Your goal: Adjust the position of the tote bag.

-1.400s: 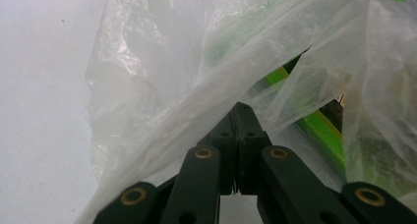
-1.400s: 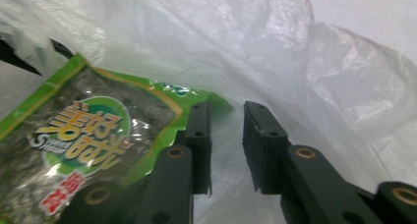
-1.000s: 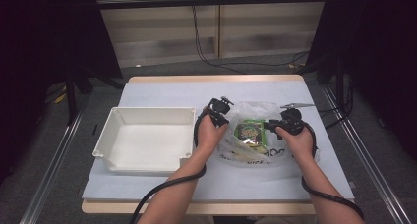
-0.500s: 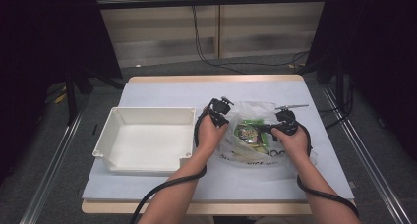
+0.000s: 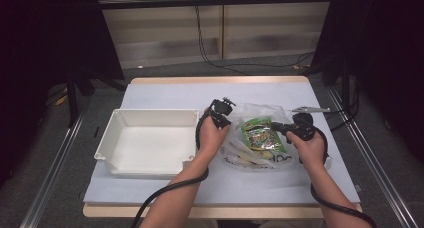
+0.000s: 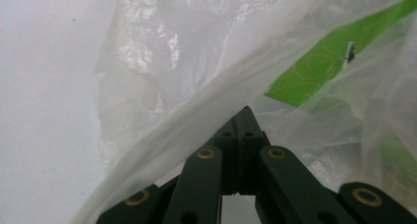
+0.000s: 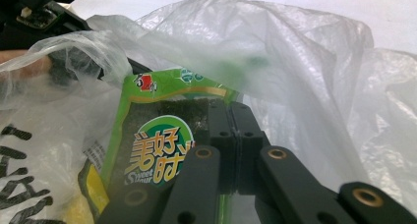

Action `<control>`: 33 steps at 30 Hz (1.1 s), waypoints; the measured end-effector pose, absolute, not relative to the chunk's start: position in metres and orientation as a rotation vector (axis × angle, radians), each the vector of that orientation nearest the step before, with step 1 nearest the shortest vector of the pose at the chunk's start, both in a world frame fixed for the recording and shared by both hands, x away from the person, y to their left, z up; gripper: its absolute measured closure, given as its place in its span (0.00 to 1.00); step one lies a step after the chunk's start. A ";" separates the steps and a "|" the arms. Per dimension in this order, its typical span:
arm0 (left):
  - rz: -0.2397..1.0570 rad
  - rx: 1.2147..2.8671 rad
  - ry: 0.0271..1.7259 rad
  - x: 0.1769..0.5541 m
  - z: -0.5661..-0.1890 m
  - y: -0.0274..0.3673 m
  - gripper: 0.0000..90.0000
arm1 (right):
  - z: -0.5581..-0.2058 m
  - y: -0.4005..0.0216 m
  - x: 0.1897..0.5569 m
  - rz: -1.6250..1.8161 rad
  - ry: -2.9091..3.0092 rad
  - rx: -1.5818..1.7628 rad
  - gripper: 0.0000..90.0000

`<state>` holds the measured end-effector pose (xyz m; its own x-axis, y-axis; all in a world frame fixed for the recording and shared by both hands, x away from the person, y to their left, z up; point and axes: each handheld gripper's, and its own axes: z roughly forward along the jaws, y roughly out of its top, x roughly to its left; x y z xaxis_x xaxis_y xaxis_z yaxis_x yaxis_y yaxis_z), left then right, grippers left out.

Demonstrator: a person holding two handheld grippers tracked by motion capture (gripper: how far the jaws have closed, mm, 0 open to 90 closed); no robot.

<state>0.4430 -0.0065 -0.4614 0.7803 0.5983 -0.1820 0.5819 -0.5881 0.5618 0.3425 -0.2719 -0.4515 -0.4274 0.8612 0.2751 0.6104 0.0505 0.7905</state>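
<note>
A clear plastic bag [image 5: 260, 113] with black lettering lies right of the table's middle. A green snack packet [image 5: 260, 135] lies in its open mouth. My left gripper [image 5: 226, 119] is at the bag's left edge. In the left gripper view my left gripper [image 6: 244, 110] is shut on a fold of the bag [image 6: 162, 86], with the packet [image 6: 314, 67] beyond. My right gripper [image 5: 276, 126] comes in from the right. Its jaws have just been closing, and my right gripper [image 7: 230, 106] is now shut on the right edge of the packet [image 7: 157, 150] under the bag [image 7: 295, 47].
A white rectangular tray [image 5: 150, 115] stands on the left half of the white-covered table [image 5: 165, 93], close to my left forearm. Something yellow [image 7: 93, 194] lies lower in the bag. Black cables trail from both grippers towards the table's near edge.
The right gripper's jaws have closed onto the packet's edge and the right hand has shifted slightly. The left gripper has kept still on the bag.
</note>
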 end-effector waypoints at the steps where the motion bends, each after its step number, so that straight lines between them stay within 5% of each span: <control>1: 0.040 2.356 0.870 0.443 -0.460 -0.006 1.00 | -0.451 -0.272 0.341 1.310 2.058 1.496 1.00; 22: -0.164 2.243 0.719 0.439 -0.421 -0.014 0.54 | -0.445 -0.264 0.338 1.340 2.083 1.414 1.00; 27: -0.263 2.276 0.661 0.440 -0.427 -0.021 0.47 | -0.442 -0.261 0.338 1.346 2.090 1.378 1.00; 33: -0.324 2.314 0.601 0.441 -0.428 -0.025 0.49 | -0.441 -0.261 0.337 1.352 2.093 1.356 1.00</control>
